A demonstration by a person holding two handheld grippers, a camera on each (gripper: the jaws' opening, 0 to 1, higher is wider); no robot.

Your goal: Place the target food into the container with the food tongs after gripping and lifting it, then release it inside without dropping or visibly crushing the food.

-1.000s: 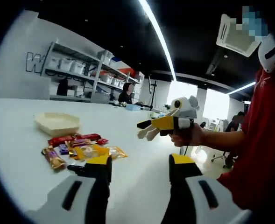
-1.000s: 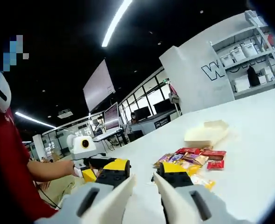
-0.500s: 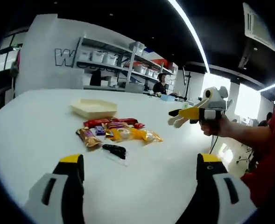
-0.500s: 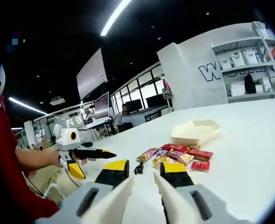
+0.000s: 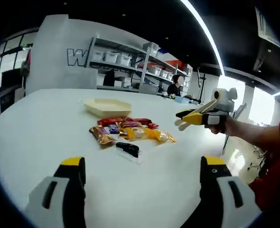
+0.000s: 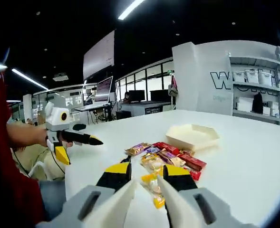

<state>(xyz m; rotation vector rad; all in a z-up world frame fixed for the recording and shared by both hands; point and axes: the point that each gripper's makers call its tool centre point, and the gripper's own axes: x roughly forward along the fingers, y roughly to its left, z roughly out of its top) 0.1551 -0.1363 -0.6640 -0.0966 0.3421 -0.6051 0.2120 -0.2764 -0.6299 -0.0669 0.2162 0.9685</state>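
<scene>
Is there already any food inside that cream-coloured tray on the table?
No. In the right gripper view the cream tray sits empty, and the wrapped snacks lie on the table beside it.

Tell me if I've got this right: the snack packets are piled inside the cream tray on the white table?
Not quite. The snack packets lie on the white table itself, in front of the cream tray, which looks empty. The left gripper view shows it; the right gripper view agrees.

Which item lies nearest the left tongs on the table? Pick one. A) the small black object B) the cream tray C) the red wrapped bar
A: in the left gripper view the small black object lies on the near side of the snack pile, with the red wrapped bar and cream tray farther back.
</scene>
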